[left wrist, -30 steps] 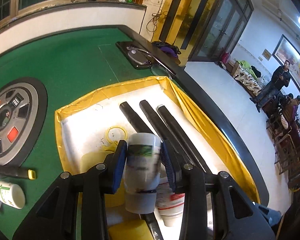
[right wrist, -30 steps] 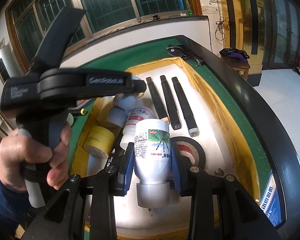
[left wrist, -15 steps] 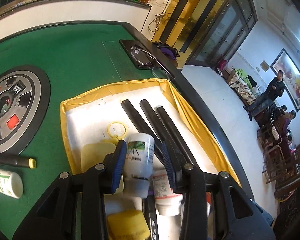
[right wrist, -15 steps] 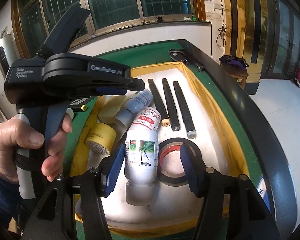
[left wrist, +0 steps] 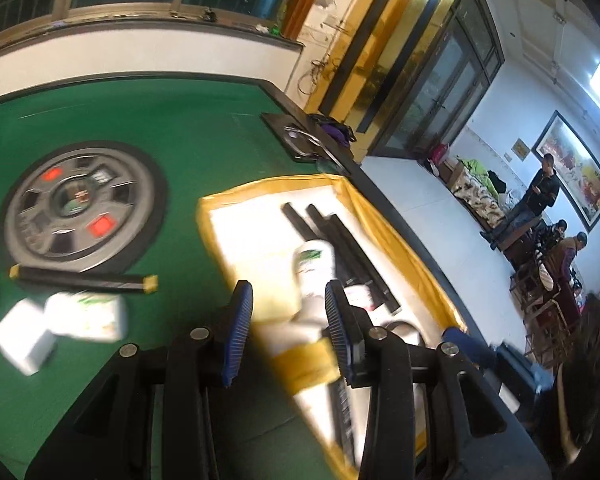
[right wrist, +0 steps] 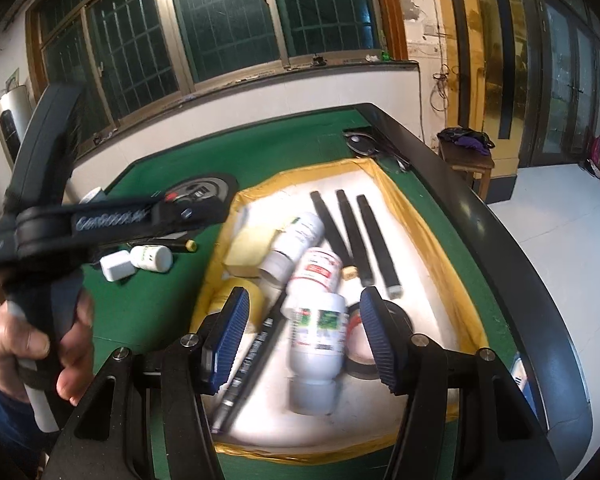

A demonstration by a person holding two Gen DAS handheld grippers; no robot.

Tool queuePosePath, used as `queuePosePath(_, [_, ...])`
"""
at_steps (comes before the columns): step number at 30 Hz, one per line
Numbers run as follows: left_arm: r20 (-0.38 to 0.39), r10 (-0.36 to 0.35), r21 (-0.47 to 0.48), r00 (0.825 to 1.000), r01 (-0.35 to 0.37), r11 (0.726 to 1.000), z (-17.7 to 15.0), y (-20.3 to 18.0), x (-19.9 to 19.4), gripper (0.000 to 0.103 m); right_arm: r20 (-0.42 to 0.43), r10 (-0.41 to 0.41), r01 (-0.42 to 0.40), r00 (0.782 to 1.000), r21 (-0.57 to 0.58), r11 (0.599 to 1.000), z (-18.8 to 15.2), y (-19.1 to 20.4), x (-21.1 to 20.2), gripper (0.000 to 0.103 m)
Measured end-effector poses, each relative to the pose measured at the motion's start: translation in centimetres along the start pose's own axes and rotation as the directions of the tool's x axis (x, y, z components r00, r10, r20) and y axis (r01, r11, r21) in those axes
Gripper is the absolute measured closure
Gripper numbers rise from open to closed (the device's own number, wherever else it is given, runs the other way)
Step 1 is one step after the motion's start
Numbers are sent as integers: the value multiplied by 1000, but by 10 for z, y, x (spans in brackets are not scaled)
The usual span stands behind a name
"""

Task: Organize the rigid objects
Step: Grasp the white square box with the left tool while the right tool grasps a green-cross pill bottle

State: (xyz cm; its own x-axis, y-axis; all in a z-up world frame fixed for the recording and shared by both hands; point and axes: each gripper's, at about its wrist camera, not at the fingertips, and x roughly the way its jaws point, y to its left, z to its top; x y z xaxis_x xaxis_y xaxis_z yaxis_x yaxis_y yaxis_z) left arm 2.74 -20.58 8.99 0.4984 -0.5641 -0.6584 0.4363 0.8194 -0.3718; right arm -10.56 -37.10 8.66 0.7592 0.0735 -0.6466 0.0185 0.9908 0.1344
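Note:
A yellow-rimmed white tray (right wrist: 452,240) on the green table holds three black bars (right wrist: 364,240), white bottles, a black tape roll (right wrist: 358,354), a yellow tape roll (right wrist: 256,304) and a black pen (right wrist: 256,352). My right gripper (right wrist: 302,336) is open above a white bottle with a grey cap (right wrist: 318,344) that lies in the tray. My left gripper (left wrist: 288,320) is open and empty over the tray's left rim (left wrist: 208,224), with a white bottle (left wrist: 314,268) lying beyond it. On the felt lie a white bottle (left wrist: 88,316), a white box (left wrist: 24,336) and a black bar with yellow ends (left wrist: 84,280).
A round grey control panel (left wrist: 80,204) is set in the table's middle. A black inset plate (left wrist: 300,142) lies at the far corner. The table's black raised edge (right wrist: 500,240) runs along the right. People stand in the room beyond.
Both grippers let go of their bottles, which now lie in the tray. Both have opened and drawn back; the left one has swung left toward the objects on the felt.

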Motion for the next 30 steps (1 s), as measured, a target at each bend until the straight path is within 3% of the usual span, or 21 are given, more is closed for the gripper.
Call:
queuePosePath(4, [77, 88, 30, 993, -90, 995, -20, 34, -35, 68, 6, 27, -27, 1000, -20, 999, 2, 17, -2, 50])
queuePosePath(6, [145, 147, 29, 978, -152, 988, -32, 60, -57, 68, 7, 51, -51, 999, -29, 998, 3, 28, -3, 50])
queuePosePath(9, [192, 155, 16, 969, -161, 987, -42, 98, -71, 68, -8, 103, -103, 995, -35, 994, 3, 46, 4, 50])
queuePosePath(12, [264, 187, -62, 946, -177, 982, -55, 136, -80, 68, -40, 157, -159, 987, -38, 987, 0, 71, 17, 50])
queuePosePath(16, [249, 174, -179, 953, -131, 975, -54, 168, -79, 68, -112, 204, -210, 973, -47, 977, -5, 106, 43, 50])
queuePosePath(19, [256, 186, -194, 949, -138, 971, -52, 173, -80, 68, -142, 213, -223, 967, -59, 973, -1, 124, 59, 50])
queuePosePath(25, [189, 175, -245, 966, -126, 961, -53, 188, -70, 68, -150, 225, -224, 963, 25, 974, 24, 130, 91, 51])
queuePosePath(30, [180, 187, -253, 966, -138, 957, -55, 190, -74, 68, -195, 280, -274, 940, 58, 960, 45, 144, 133, 53])
